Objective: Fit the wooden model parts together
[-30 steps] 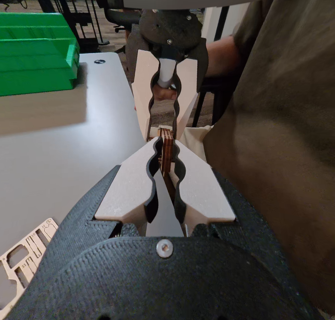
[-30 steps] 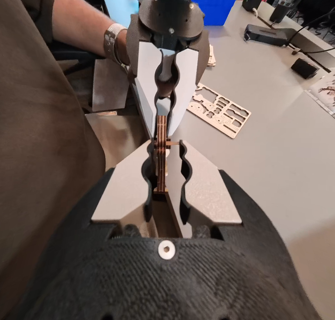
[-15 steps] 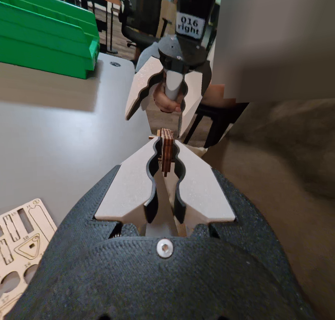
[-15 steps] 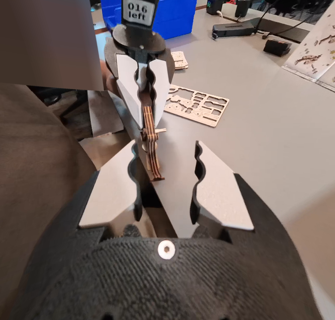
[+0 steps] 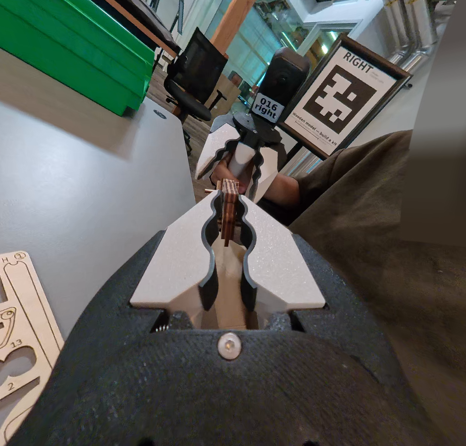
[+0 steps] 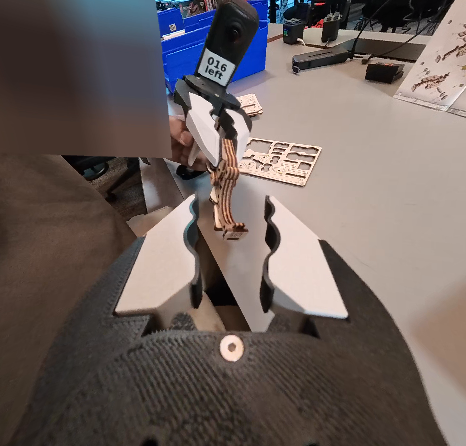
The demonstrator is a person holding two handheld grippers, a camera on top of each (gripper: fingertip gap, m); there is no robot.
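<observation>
A layered wooden model part with dark striped edges sits clamped between the fingers of my left gripper, held off the table's near edge. In the right wrist view the part hangs curved from the left gripper, ending in a small flat foot. My right gripper is open and empty, with its jaws wide on either side of the part's lower end and not touching it.
A punched-out wooden parts sheet lies on the grey table, also at lower left. A stack of sheets, blue bins, green bins, instruction sheet, black devices. Only a small space, under 4 cm, lies between the two pairs of fingers.
My right gripper opened, let go of the wooden part and drew back. My left gripper kept hold of the part and tilted it upward.
</observation>
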